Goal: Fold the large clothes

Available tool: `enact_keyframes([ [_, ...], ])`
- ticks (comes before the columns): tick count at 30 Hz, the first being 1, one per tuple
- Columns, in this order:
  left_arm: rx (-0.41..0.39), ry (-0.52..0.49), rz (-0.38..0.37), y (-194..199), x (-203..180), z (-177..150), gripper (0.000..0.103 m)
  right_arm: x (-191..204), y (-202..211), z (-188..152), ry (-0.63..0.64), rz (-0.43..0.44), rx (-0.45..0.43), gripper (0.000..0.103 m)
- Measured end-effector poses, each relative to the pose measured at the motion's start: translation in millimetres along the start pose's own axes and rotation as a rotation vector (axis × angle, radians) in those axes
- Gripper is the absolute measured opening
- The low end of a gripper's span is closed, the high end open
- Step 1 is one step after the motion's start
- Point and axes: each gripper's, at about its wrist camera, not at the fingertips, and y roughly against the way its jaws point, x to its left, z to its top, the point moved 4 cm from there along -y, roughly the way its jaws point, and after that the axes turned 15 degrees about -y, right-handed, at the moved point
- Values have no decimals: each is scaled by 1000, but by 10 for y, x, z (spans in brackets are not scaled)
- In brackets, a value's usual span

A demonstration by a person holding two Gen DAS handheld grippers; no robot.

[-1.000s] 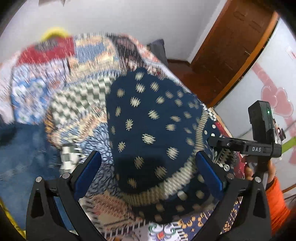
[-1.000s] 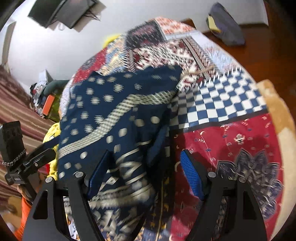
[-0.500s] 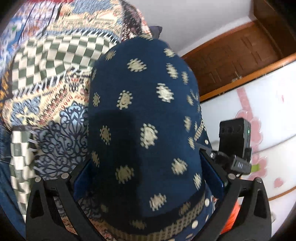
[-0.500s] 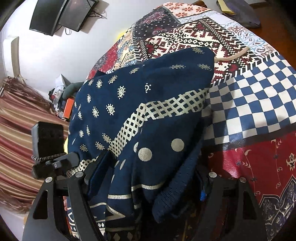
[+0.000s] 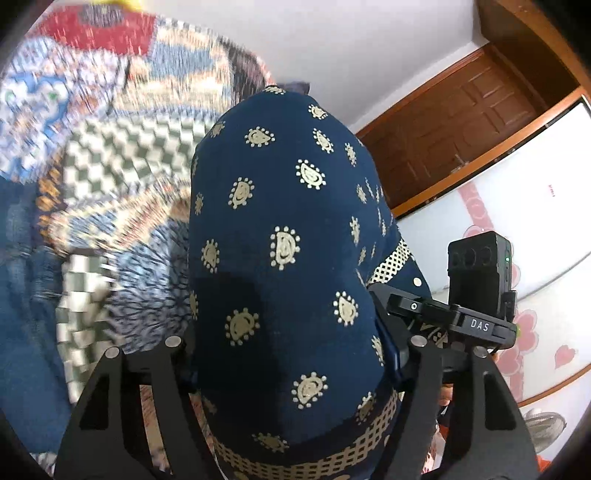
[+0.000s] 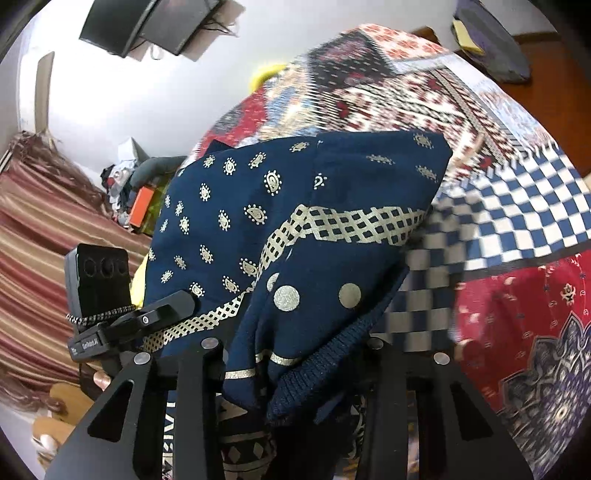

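Note:
A navy garment [image 5: 280, 221] with gold paisley dots and a cream lattice band is bunched up over the patchwork quilt [image 5: 122, 166]. In the left wrist view it fills the gap of my left gripper [image 5: 286, 350], whose jaws are closing and press on its sides. My right gripper [image 6: 295, 350] is also closing on a folded, knit-edged part of the garment [image 6: 258, 221], which hangs between its fingers. Each gripper shows in the other's view: the right one [image 5: 476, 295] at the right, the left one [image 6: 110, 314] at the left, close together.
The quilt [image 6: 517, 206] covers a bed. Blue denim [image 5: 22, 295] lies at its left side. A wooden door [image 5: 461, 129] and a white wardrobe with pink hearts [image 5: 535, 221] stand behind. A wall screen [image 6: 147, 22], striped curtain [image 6: 37, 240] and floor cushion [image 6: 491, 44] surround the bed.
Both grippers came in over the garment and narrowed their jaws onto it. The cloth now bulges up between the fingers, and the two grippers stand closer together.

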Motion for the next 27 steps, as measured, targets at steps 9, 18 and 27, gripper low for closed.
enact_keyframes([
  [9, -148, -42, 62, 1295, 59, 176, 70, 1096, -87, -198, 146, 66, -25, 34],
  [18, -197, 62, 134, 2089, 884, -150, 70, 1646, -1068, -370, 197, 80, 73, 34],
  [27, -140, 261, 159, 1906, 2063, -704, 70, 1457, -2297, -457, 140, -7, 219, 34],
])
